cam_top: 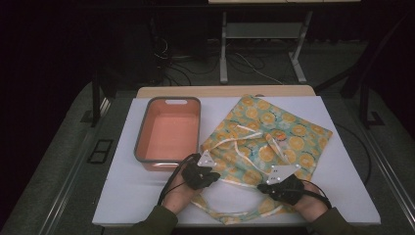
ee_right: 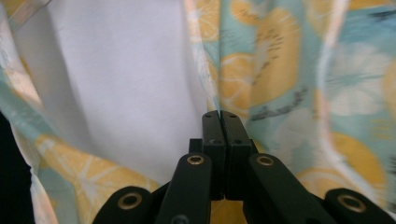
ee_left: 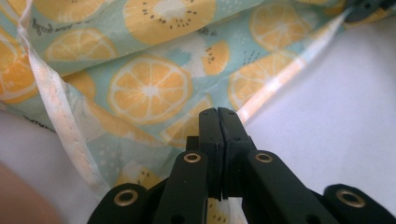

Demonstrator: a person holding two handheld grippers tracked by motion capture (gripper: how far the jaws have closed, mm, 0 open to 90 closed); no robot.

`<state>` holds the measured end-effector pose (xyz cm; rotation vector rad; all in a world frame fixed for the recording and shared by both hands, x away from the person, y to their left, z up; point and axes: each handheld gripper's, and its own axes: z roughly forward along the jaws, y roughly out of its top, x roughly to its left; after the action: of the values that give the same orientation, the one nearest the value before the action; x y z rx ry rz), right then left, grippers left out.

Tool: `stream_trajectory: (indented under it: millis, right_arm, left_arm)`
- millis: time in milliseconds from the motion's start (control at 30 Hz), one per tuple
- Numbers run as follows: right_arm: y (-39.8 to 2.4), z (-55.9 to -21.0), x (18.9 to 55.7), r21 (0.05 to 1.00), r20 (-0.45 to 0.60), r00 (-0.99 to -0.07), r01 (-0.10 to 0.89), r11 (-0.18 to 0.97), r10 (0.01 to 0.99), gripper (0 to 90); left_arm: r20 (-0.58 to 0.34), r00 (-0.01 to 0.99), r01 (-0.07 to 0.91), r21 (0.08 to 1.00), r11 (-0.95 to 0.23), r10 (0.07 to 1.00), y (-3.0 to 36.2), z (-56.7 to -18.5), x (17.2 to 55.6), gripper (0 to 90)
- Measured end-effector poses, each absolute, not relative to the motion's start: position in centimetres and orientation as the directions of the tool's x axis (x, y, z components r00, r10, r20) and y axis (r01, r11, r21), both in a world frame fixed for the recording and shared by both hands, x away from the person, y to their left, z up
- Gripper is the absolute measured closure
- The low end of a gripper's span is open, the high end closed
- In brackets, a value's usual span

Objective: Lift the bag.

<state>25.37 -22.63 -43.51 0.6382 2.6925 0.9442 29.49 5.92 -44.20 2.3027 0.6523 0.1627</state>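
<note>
The left gripper (cam_top: pixel 204 169) sits near the desk's front edge, left of centre, its jaws pressed together on the near left edge of the citrus-print cloth (cam_top: pixel 266 132); in the left gripper view the left gripper (ee_left: pixel 218 114) has its closed tips right at the fabric's hem, though whether cloth lies pinched between them cannot be told. The right gripper (cam_top: pixel 274 178) is further right along the same front strip, its jaws likewise brought together over the cloth's near right part, and in the right gripper view the right gripper (ee_right: pixel 220 116) meets the fabric where a fold borders bare white surface; a grip on the cloth cannot be confirmed there either. Between the two grippers a pale ribbon tie (cam_top: pixel 240 213) loops toward the front edge, almost reaching it. The cloth spreads from the front centre out to the right half of the desk (cam_top: pixel 122 196), one corner near the back edge and another pointing toward the right edge, with white ties (cam_top: pixel 244 144) lying across its middle. Just left of the cloth, nearly touching its edge, stands a grey-rimmed orange bin (cam_top: pixel 169 132), lengthwise toward the back edge. Open white surface remains at the front left corner, along the left edge beside the bin, and at the front right corner.
</note>
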Motion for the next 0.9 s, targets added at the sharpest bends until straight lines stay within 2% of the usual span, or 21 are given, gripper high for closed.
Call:
stream_trajectory:
  millis: [300,567,900]
  right_arm:
    - [-24.6,-41.4,26.6,0.728,-0.09,-0.828,0.325,0.604,0.554,89.9]
    - [-26.0,-38.6,28.2,0.816,-0.127,-0.763,0.283,0.504,0.634,90.0]
    - [-27.1,-35.0,30.9,0.888,-0.135,-0.698,0.229,0.398,0.703,90.0]
  left_arm:
    - [-0.078,0.858,0.372,0.776,-0.509,0.508,5.8,-42.4,29.5,89.2]
    - [-0.06,0.858,0.307,0.856,-0.415,0.511,5.3,-38.8,30.1,89.6]
    - [-0.039,0.859,0.255,0.897,-0.362,0.51,4.0,-35.9,31.4,89.6]
